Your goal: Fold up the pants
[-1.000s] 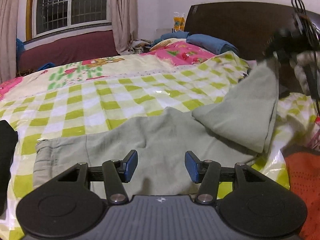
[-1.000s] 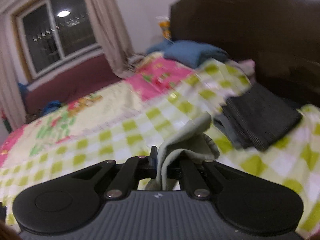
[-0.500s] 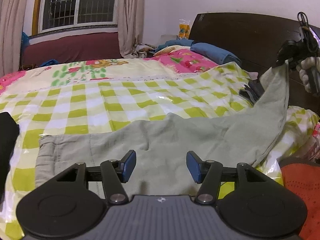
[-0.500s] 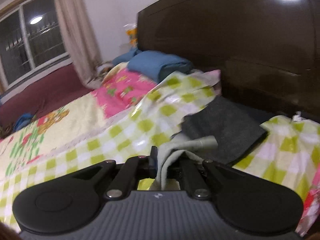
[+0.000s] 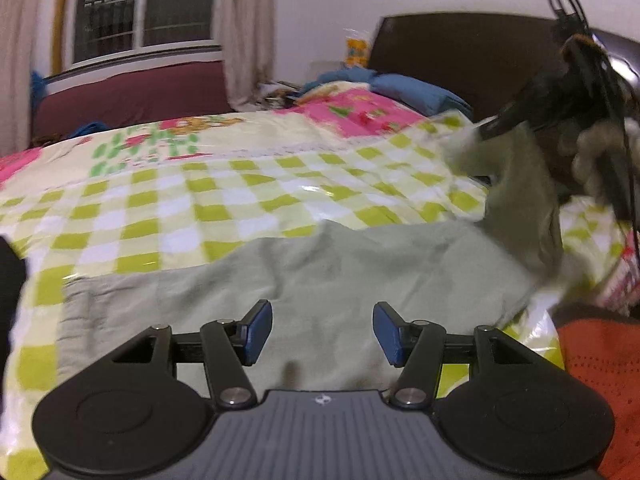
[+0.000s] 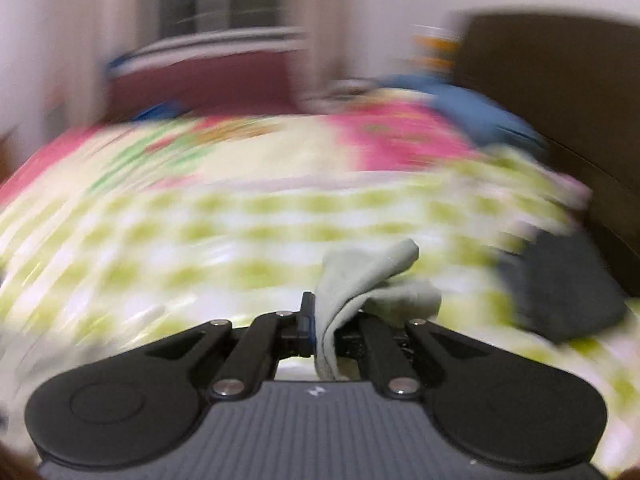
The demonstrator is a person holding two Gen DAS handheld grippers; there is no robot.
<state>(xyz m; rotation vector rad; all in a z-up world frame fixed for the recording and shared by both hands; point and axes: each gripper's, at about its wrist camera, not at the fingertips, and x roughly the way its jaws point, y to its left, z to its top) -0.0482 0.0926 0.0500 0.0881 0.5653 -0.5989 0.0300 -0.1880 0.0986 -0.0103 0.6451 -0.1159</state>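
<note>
- Pale sage-green cotton pants (image 5: 320, 276) lie spread on the green-and-white checked bedspread (image 5: 192, 216), just ahead of the left gripper (image 5: 322, 332), whose jaws stand apart, holding nothing.
- Right gripper (image 6: 325, 326) is clenched on a bunched leg end, lifted above the bedspread.
- Risk, as I judge it: with the waist end unpinned, a pull could drag the whole garment; a thin pinch might slip.
- Left view shows the full spread; the right view, blurred, shows the grip and a dark grey folded cloth (image 6: 560, 292) beside the bedspread's far edge.
</note>
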